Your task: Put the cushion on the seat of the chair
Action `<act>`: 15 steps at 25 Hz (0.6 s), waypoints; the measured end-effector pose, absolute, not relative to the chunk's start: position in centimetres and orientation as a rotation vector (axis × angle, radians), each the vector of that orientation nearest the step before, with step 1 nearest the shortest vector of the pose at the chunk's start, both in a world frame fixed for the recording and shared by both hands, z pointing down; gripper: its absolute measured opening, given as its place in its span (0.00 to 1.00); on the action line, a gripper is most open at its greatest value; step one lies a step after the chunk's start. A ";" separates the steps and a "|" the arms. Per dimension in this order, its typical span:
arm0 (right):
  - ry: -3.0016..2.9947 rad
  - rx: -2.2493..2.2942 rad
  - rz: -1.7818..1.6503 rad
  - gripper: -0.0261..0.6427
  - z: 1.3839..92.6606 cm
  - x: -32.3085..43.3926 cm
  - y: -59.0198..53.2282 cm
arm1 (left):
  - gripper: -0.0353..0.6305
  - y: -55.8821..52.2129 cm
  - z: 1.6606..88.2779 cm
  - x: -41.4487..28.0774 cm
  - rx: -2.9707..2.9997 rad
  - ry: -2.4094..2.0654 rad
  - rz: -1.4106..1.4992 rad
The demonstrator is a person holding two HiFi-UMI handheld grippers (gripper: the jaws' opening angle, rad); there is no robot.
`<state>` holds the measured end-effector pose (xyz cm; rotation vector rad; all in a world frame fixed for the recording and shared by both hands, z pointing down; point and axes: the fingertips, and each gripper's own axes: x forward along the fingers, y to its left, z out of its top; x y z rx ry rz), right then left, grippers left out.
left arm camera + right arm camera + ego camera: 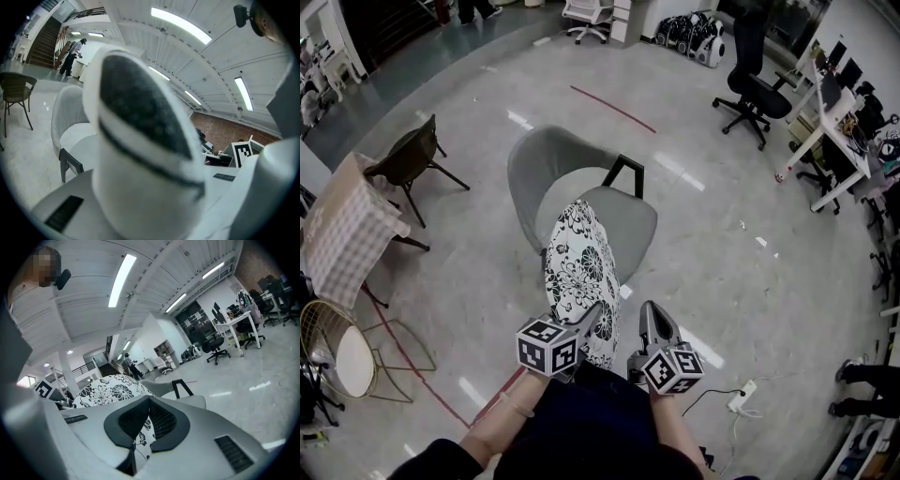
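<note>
A black-and-white floral cushion (579,267) stands on edge in front of me, its top leaning over the front of the grey chair's seat (630,225). The chair has a curved grey back (546,159) and a black armrest (623,169). My left gripper (589,322) is shut on the cushion's lower part. In the left gripper view the cushion (140,140) is a blurred mass filling the jaws. My right gripper (654,314) sits just right of the cushion, apart from it. Its pads meet with nothing pressed between them (149,401). The cushion (101,390) shows at its left, the chair's seat (190,401) beyond.
A brown chair (412,159) and a table with a checked cloth (347,234) stand at the left, a gold wire stool (342,356) nearer me. A black office chair (755,94) and desks (834,117) are at the far right. A power strip (741,396) lies on the floor.
</note>
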<state>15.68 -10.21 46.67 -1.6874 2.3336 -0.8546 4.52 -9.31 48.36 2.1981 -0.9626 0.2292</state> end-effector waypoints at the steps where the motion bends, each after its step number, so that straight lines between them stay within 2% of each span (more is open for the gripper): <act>1: 2.337 -1.684 -0.856 0.06 46.8 15.8 -10.7 | 0.09 -9.7 48.4 4.8 2.200 -0.960 0.232; 15: 2.269 -1.722 -0.847 0.06 46.5 18.3 -14.7 | 0.09 -14.2 48.6 8.6 2.241 -0.876 0.287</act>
